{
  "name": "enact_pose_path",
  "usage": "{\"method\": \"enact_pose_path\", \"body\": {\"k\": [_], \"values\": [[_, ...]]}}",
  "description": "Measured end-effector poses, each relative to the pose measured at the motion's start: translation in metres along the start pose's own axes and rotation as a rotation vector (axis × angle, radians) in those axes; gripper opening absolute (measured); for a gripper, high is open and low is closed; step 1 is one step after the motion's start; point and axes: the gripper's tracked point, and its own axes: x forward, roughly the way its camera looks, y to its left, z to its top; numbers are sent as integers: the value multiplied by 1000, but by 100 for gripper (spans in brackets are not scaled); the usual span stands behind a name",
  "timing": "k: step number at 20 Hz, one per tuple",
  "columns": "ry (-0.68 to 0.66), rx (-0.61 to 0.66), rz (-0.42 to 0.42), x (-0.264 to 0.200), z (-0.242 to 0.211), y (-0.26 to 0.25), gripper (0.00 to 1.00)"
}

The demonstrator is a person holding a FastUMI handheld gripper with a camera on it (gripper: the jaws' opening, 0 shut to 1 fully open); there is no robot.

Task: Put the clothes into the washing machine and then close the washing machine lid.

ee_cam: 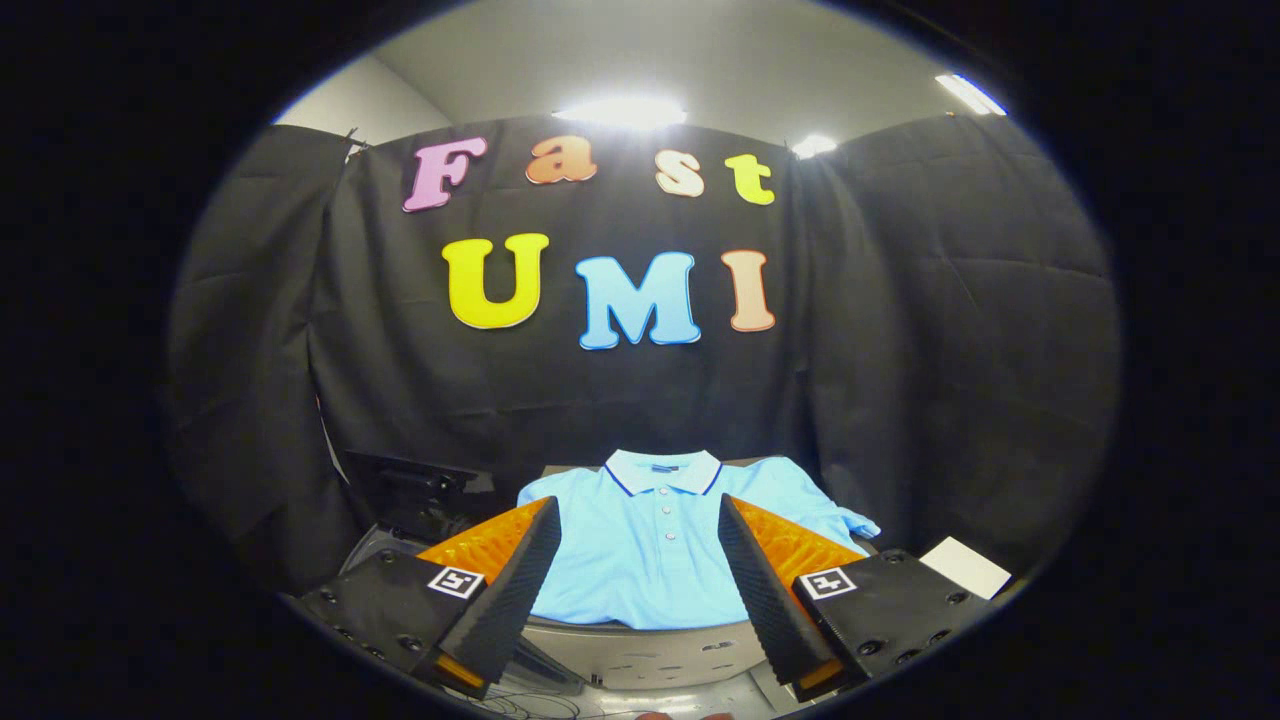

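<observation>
1. The task looks barely begun: the light-blue polo shirt [650,545] lies spread flat, not yet picked up.
2. The gripper [635,560] hangs with its fingers spread wide apart, grasping nothing; the shirt sits just ahead of them, framed between the tips.
3. The shirt rests on a pale rounded surface [650,650], possibly the washing machine; I cannot tell.
4. Left to do: grasp the shirt, load it, close the lid.
5. A white card [965,567] lies beyond the right finger.
</observation>
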Motion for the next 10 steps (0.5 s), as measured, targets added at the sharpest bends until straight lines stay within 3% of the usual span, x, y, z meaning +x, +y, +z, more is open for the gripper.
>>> {"method": "enact_pose_path", "body": {"k": [4, 10], "values": [[202, 3, 17, 51, -39, -7, 97], [318, -96, 18, 106, -69, -13, 97]]}}
